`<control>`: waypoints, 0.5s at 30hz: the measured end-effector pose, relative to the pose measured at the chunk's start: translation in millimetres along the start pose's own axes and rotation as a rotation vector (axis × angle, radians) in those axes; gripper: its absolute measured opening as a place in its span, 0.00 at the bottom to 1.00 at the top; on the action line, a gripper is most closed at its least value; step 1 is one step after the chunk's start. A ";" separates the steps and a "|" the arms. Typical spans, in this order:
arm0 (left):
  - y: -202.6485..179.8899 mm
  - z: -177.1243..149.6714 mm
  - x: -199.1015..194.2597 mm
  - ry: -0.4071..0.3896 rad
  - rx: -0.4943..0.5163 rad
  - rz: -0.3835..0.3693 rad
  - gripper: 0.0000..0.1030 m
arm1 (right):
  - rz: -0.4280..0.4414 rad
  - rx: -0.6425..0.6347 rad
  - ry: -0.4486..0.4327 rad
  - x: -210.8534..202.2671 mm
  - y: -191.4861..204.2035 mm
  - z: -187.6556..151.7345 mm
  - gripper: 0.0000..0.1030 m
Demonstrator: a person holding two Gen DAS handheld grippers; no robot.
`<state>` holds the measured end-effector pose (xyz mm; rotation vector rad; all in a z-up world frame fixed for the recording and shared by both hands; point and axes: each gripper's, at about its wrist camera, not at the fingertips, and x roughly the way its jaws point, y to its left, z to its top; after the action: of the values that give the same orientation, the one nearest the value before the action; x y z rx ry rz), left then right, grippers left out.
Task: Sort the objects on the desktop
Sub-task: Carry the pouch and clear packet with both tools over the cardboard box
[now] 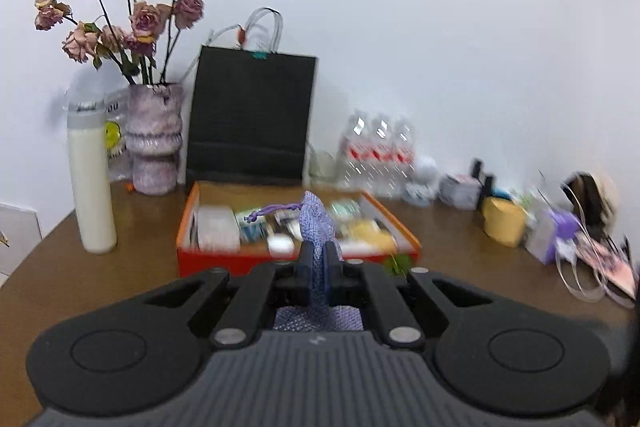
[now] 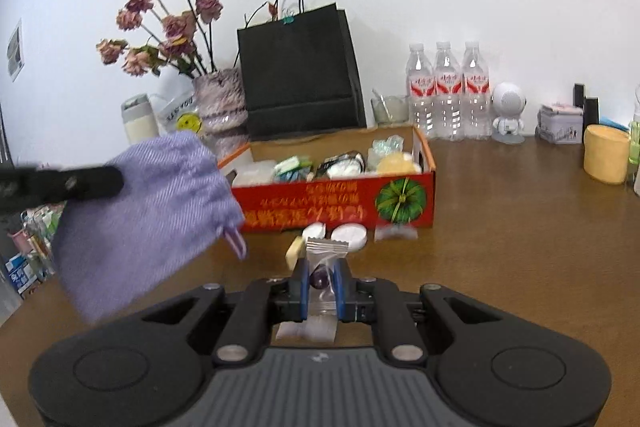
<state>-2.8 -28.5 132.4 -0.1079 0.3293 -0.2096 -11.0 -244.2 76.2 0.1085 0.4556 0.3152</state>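
Above the worktop (image 2: pixel 500 227) before the orange box (image 2: pixel 332 203), the left hand-held gripper (image 1: pixel 319 255) clamps a soft, light purple drawstring pouch (image 1: pixel 316 223), best pinched mid-cloth, while the right hand-held gripper (image 2: pixel 322 273) grips a crinkly, slippery-looking clear sachet (image 2: pixel 325 259).

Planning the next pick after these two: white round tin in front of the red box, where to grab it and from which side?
Take the white round tin across its rim, coming from above. It lies flat on the table, so the low side wall offers little to pinch from the front. The red box stands close behind and a clear packet, held in the right tool, is right before it.
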 end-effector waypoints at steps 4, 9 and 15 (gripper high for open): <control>19.7 44.4 48.3 -0.035 -0.076 -0.027 0.05 | 0.009 -0.010 -0.010 25.6 -6.0 26.3 0.11; 55.2 51.5 139.6 -0.029 -0.127 0.075 0.05 | 0.028 -0.007 -0.009 67.3 -16.0 59.4 0.11; 90.3 -1.8 228.8 0.295 -0.115 0.293 0.07 | 0.057 0.027 0.074 143.7 -31.5 106.7 0.11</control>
<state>225.0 8.5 47.4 -0.1408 0.6452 0.0859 167.8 -231.1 106.4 0.1366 0.5308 0.3700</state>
